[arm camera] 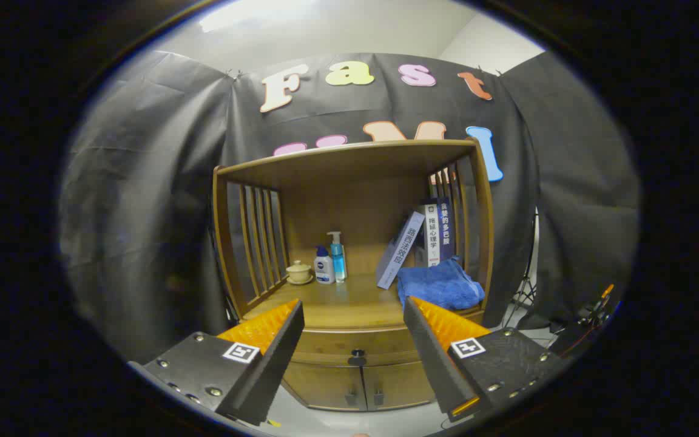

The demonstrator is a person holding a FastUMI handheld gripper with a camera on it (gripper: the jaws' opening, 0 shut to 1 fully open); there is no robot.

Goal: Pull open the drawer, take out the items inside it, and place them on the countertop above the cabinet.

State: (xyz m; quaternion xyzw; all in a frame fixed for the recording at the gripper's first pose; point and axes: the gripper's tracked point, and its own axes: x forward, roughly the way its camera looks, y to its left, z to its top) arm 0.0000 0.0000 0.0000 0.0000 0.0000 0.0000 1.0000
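Drawer (pixel 354 347) looks fully closed, knob (pixel 357 353) untouched; all steps remain. Gripper (pixel 354 315) hovers ahead of it, jaws wide apart, holding nothing. Countertop (pixel 337 303) awaits items.

1. The brown wooden cabinet (pixel 349 164) showed a warm, even wood tone, slatted sides included.
2. Its closed wooden drawer (pixel 349 346) matched, with a small dark round knob (pixel 357 352).
3. The soft folded towel (pixel 440 284) was bright blue.
4. The tall clear pump bottle (pixel 337 258) held blue liquid under a white pump.
5. The short white bottle (pixel 324 267) carried a dark blue cap and label.
6. The small lidded ceramic cup (pixel 299 271) was cream.
7. The leaning books (pixel 422 240) were white and dark blue.
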